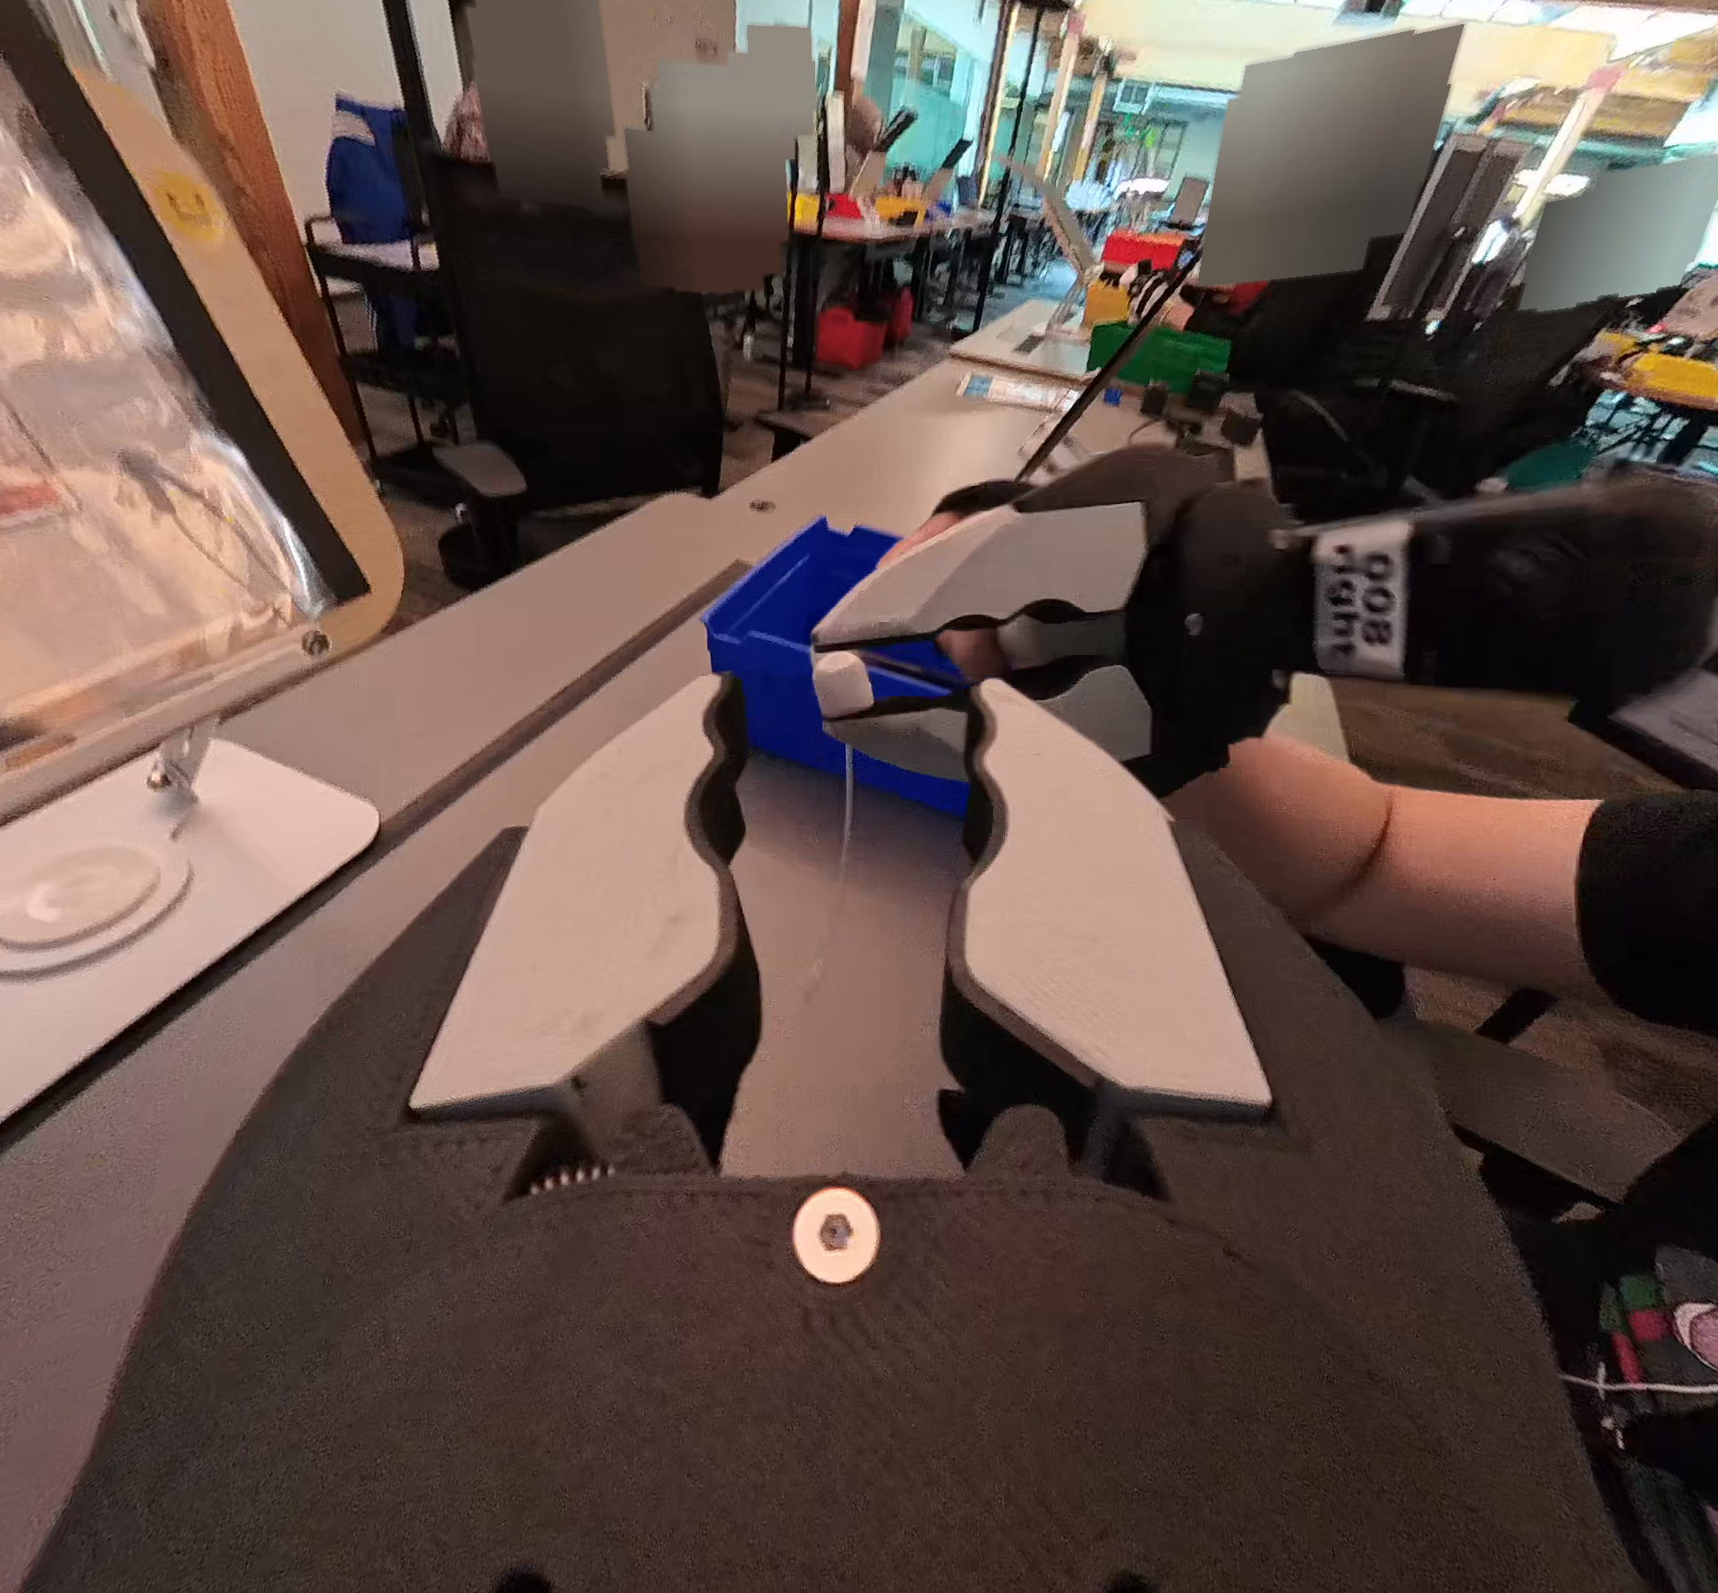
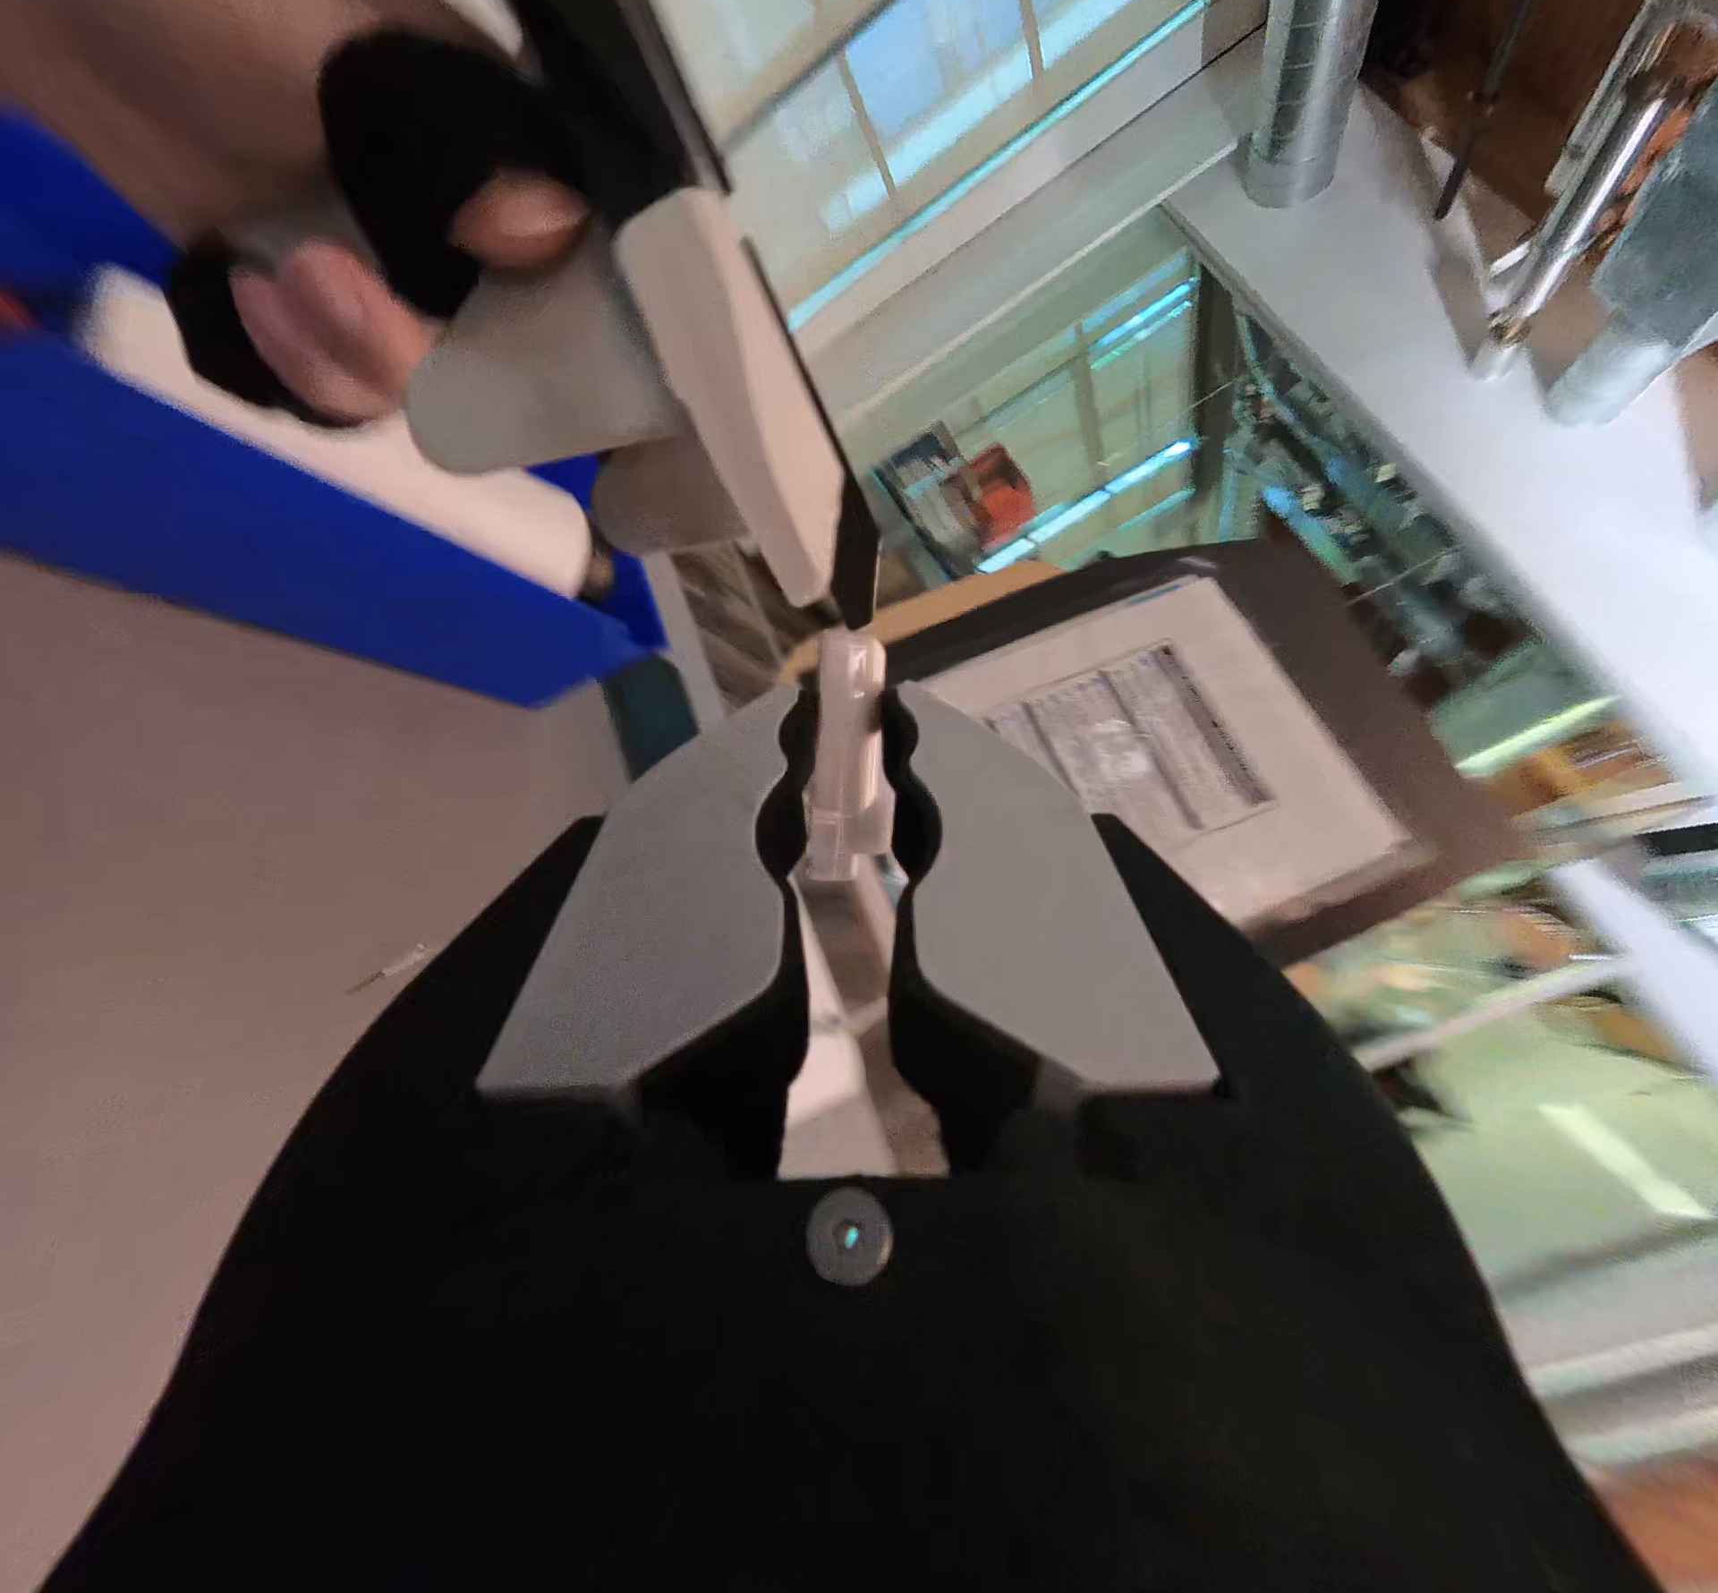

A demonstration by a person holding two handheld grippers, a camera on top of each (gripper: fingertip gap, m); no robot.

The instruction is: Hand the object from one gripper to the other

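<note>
Pinching a translucent clip [image 2: 846,767], right claw [image 2: 844,712] nears wide-open, empty left claw [image 1: 851,712].

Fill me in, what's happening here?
A handover is underway. The right gripper is shut on a small white plastic piece and holds it out above the table, beside a blue bin. The left gripper is open just in front of the piece, not yet gripping it.
</note>
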